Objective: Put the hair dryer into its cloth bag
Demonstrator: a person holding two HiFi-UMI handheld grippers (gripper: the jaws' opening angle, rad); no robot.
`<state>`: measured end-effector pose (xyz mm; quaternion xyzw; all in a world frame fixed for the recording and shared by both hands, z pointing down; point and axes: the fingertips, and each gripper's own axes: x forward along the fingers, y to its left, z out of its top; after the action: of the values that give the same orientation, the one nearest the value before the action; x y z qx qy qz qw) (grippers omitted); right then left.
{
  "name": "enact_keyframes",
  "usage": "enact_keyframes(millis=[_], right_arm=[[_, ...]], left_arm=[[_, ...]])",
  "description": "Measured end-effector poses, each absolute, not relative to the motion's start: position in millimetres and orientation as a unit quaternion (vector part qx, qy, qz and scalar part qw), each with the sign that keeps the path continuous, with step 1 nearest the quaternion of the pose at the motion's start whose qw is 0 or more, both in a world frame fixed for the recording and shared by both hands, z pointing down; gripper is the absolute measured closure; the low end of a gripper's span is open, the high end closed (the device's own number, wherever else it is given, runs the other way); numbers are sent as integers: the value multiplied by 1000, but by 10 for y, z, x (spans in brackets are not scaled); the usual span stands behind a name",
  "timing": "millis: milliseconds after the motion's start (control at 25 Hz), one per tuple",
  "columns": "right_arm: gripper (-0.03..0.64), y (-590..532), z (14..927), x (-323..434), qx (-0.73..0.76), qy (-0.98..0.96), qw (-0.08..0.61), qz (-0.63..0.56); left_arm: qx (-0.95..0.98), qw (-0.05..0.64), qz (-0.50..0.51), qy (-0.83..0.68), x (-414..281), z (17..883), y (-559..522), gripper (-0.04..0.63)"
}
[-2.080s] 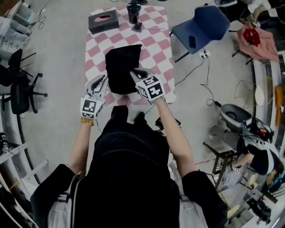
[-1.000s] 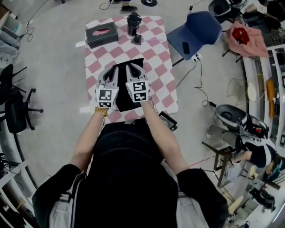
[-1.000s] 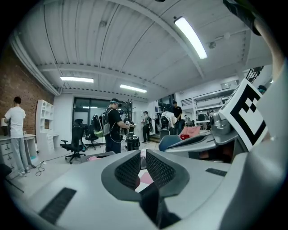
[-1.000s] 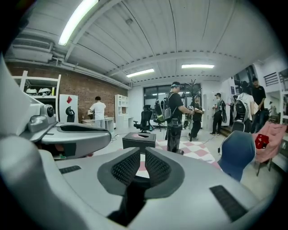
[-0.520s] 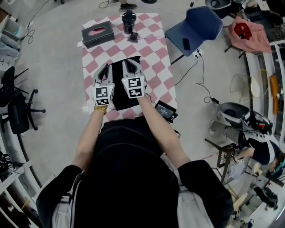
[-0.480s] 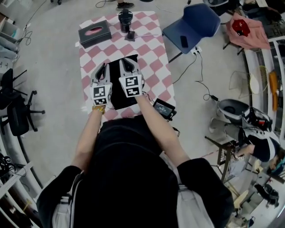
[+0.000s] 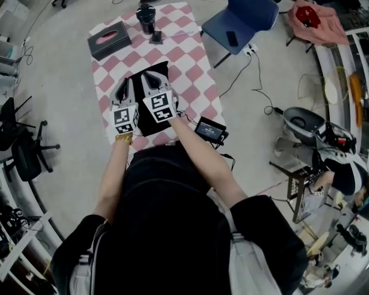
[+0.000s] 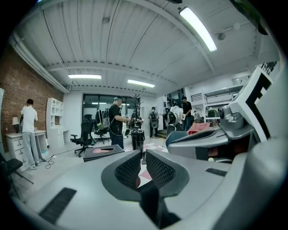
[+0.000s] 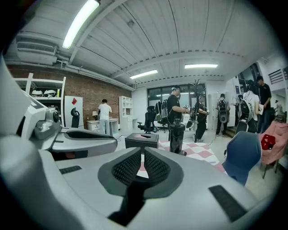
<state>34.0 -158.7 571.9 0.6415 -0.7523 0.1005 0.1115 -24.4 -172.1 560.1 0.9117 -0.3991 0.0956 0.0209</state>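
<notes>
The black cloth bag (image 7: 161,70) lies flat on the pink-and-white checked table (image 7: 196,75). Both grippers hover side by side over it, pointing away from me. The left gripper (image 7: 124,85) (image 8: 143,164) shows only a thin slit between its pads, and I see nothing in it. The right gripper (image 7: 151,76) (image 9: 143,166) has just been closing, and nothing shows between its pads. The black hair dryer (image 7: 145,14) (image 8: 137,137) (image 9: 176,134) stands upright at the table's far end, well beyond both grippers.
A dark tissue box (image 7: 108,39) (image 9: 141,140) sits at the far left corner of the table. A blue chair (image 7: 242,17) stands to the right. A black device (image 7: 210,129) and cables lie on the floor at the near right. People stand in the room beyond.
Two seconds ago the left gripper was left of the bag and the right one at its near edge. Both have moved onto the bag and held there. My view has tilted.
</notes>
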Motion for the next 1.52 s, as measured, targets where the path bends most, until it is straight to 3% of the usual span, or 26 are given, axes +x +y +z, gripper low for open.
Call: enact_keyframes(millis=[1520], right_arm=[[600, -1651, 6121, 406, 618, -760, 146, 137]], left_arm=[[901, 55, 137, -407, -238, 6049, -1717, 551]])
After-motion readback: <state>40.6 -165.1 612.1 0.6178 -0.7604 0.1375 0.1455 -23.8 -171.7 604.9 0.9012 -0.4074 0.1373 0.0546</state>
